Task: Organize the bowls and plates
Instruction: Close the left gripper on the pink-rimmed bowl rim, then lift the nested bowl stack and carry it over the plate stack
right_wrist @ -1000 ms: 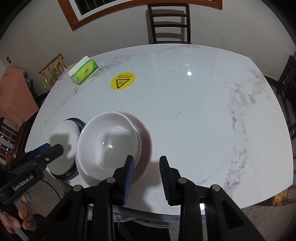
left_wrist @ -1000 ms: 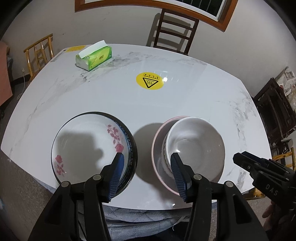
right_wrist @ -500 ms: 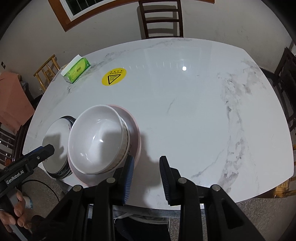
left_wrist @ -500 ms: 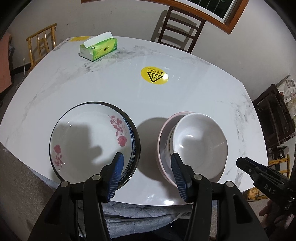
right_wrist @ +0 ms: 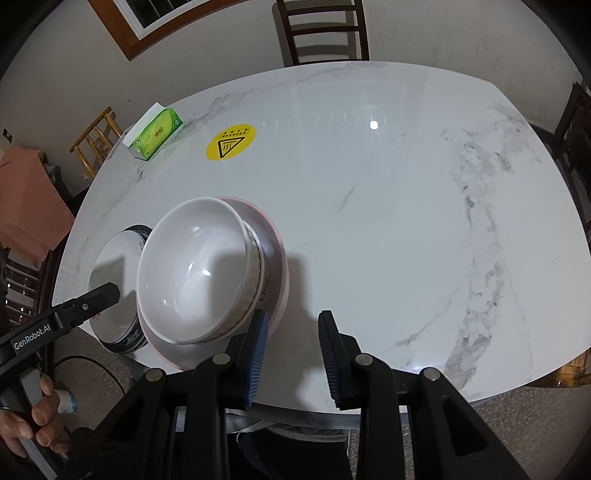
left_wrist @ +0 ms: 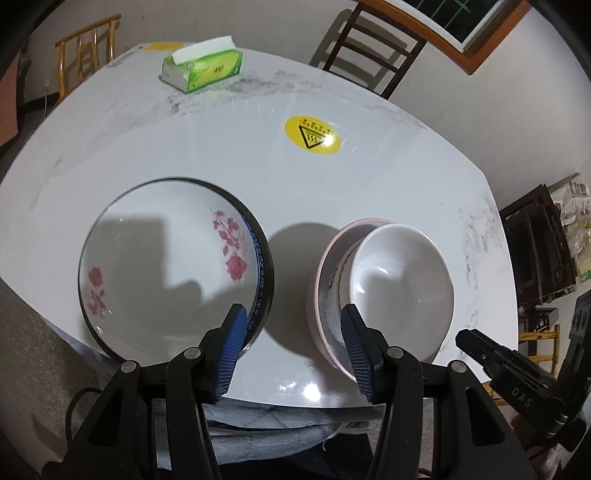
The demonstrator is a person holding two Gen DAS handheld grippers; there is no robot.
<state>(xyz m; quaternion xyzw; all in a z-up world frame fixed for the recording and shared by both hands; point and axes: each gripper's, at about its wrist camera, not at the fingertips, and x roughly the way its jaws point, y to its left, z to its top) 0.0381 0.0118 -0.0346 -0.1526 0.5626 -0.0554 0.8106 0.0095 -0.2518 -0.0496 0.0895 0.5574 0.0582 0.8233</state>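
A shallow white dish with red flowers and a dark blue rim (left_wrist: 173,266) sits at the table's near left edge. Right of it stands a stack: a pink plate (left_wrist: 325,266) carrying a patterned bowl with a plain white bowl (left_wrist: 402,291) nested on top. My left gripper (left_wrist: 291,325) hangs open over the bare gap between the dish and the stack, holding nothing. My right gripper (right_wrist: 291,332) is open by a narrow gap and empty, its left finger just by the pink plate (right_wrist: 275,266). From this side the white bowl (right_wrist: 195,273) hides part of the floral dish (right_wrist: 114,291).
A green tissue box (left_wrist: 203,70) and a yellow warning sticker (left_wrist: 313,134) lie on the far part of the marble table (right_wrist: 388,221). Wooden chairs (right_wrist: 321,33) stand around it. A hand (right_wrist: 33,421) holds the left gripper's handle at the near edge.
The left gripper has sunk a little toward the dishes and rolled slightly, so they appear larger. The right gripper has barely shifted. Both jaws keep the same width.
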